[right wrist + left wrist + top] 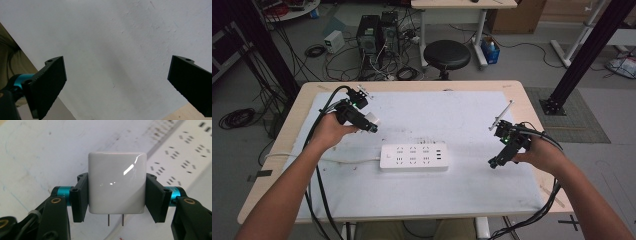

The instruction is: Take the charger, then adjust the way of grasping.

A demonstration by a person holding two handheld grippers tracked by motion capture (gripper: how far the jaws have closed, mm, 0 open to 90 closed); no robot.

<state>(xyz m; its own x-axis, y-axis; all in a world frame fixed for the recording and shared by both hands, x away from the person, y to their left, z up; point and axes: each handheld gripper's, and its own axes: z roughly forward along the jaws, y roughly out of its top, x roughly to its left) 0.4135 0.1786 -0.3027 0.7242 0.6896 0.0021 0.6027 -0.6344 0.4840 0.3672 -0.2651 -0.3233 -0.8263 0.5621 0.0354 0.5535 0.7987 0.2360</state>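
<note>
A glossy white plug-in charger cube (117,182) with two metal prongs pointing down is clamped between the jaws of my left gripper (117,195). From above, that left gripper (371,125) hovers left of centre with the charger (371,120) at its tip. A white power strip (414,157) with several sockets lies flat in the middle of the table, to the lower right of the charger; it also runs across the power strip (185,157) corner of the left gripper view. My right gripper (495,162) floats at the right, jaws spread wide over bare white sheet (117,45), with nothing between them.
A white sheet (462,115) covers most of the wooden table (532,110). The strip's white cord (347,160) runs left under my left forearm. Black cables trail from both grippers off the front edge. A black stool (447,54) and computer towers (377,32) stand beyond the table.
</note>
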